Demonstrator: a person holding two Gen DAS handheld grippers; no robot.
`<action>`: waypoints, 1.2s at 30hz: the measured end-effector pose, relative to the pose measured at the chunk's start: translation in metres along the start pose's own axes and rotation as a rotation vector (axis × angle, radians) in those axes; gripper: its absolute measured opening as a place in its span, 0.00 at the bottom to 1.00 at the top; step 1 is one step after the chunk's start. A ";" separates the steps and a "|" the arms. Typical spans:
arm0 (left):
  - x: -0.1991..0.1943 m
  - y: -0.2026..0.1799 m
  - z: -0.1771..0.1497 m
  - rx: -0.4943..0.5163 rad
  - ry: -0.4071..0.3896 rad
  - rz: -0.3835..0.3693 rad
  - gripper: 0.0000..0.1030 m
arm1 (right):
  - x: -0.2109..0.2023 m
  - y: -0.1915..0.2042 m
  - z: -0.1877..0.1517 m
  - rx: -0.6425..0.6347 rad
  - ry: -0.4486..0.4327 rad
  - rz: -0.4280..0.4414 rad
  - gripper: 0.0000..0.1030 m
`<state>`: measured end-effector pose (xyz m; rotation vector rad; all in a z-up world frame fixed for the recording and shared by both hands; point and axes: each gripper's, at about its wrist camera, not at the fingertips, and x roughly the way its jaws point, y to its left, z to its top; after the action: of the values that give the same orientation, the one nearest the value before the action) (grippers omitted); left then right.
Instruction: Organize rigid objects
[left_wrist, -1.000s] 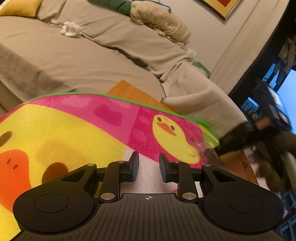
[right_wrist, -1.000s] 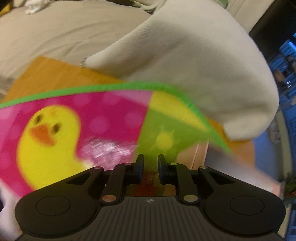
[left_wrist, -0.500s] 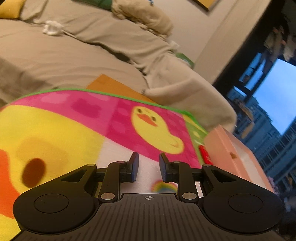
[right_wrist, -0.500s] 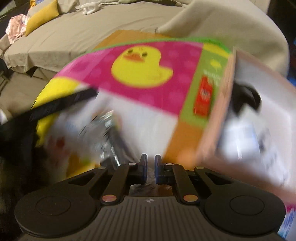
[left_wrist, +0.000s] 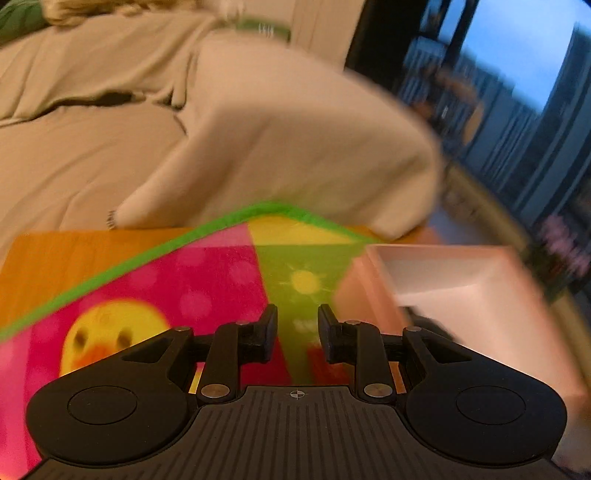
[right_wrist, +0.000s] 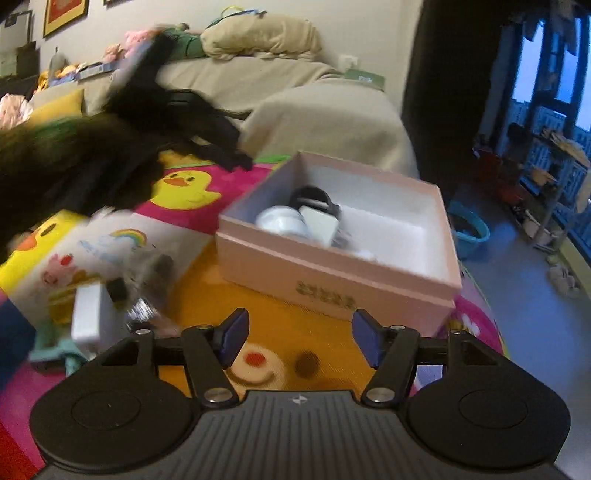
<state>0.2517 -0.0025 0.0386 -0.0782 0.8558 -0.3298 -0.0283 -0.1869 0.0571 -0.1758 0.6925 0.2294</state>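
The right gripper (right_wrist: 298, 339) hangs above the cartoon play mat (right_wrist: 325, 350) with its jaws spread wide and nothing between them. At about 1 o'clock from it sits the pink box (right_wrist: 334, 284), open at the top, resting on the mat. Inside, toward the box's 10 o'clock corner, lie a white round object (right_wrist: 281, 220), a white rectangular piece (right_wrist: 320, 224) leaning against it, and a black band-like item (right_wrist: 314, 195) behind them; what exactly they are is too blurred to tell. At 9 to 10 o'clock from the gripper a loose cluster waits on the mat: a white block (right_wrist: 86, 314), a small black cube (right_wrist: 117, 288) and a shiny metallic piece (right_wrist: 142, 310) beside it. The left gripper (right_wrist: 236, 160) reaches across the far side of the mat at 11 o'clock, smeared by motion.

In the left wrist view, the left gripper (left_wrist: 297, 328) shows its jaws set at a narrow gap, empty, over the mat (left_wrist: 221, 280). The pink box (left_wrist: 373, 295) stands at 2 o'clock, and the beige covered sofa (left_wrist: 280, 147) fills 12 o'clock.
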 end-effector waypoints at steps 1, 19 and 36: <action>0.015 -0.001 0.005 0.022 0.026 0.025 0.23 | 0.000 -0.003 -0.005 0.010 -0.001 0.000 0.61; -0.079 -0.026 -0.127 0.115 0.151 -0.316 0.19 | 0.018 -0.035 -0.035 0.144 0.013 0.025 0.71; -0.218 -0.048 -0.224 0.198 0.163 -0.323 0.20 | -0.001 0.023 -0.030 0.015 -0.019 0.265 0.47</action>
<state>-0.0611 0.0354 0.0600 -0.0043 0.9686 -0.7301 -0.0535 -0.1720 0.0334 -0.0673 0.6981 0.4786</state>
